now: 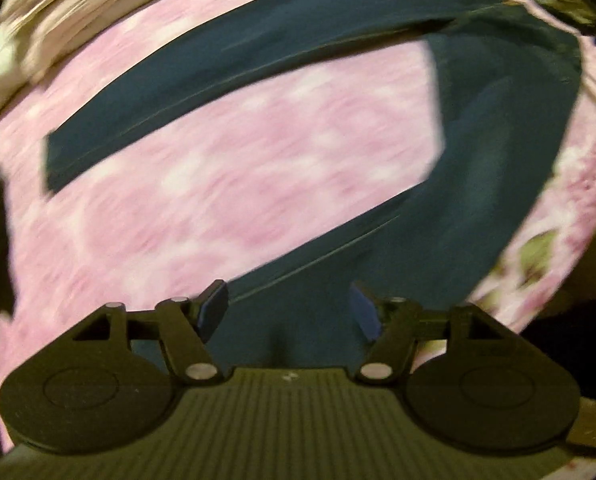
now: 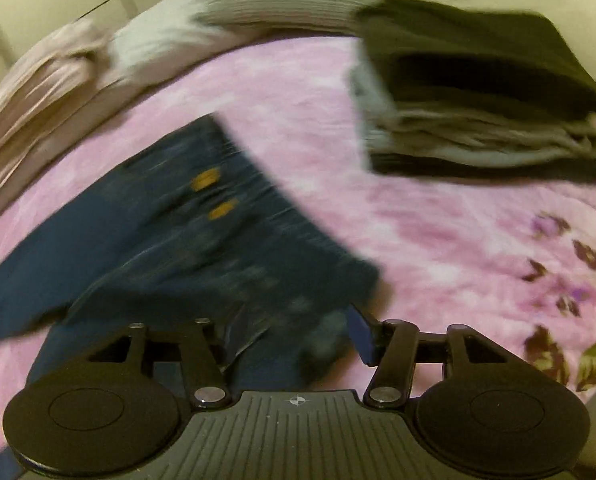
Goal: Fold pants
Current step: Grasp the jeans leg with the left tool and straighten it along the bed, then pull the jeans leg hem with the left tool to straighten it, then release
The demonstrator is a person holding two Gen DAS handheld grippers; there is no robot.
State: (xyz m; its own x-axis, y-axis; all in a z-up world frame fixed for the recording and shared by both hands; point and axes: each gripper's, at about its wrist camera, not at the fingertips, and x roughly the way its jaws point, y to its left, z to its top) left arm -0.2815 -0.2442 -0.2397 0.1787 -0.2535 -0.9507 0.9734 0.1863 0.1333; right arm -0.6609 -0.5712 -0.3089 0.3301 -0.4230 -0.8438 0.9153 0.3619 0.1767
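**Both grippers over the jeans, legs still splayed**

I am looking down through both wrist cameras at the dark blue pants (image 1: 497,128), which are lying on the pink blanket (image 1: 258,152). In the left view the two legs are spreading apart in a V: one leg is running far off to the upper left, ending at its hem, while the other is running down toward my left gripper (image 1: 292,314). That gripper's jaws are standing apart with denim showing under the gap, and no pad appears to be pressing on cloth, so I am reading it as released.

My right gripper (image 2: 294,336) is hanging over the waist end of the pants (image 2: 202,232), where orange stitching is showing. Fabric is bunching up between the jaws, yet the blur is keeping me from telling whether the pads are pinching it.

I am judging that the left hand is the nearer one to the near leg, whose long axis is running diagonally away from it. A stack of folded clothes (image 2: 481,112) is sitting well apart.
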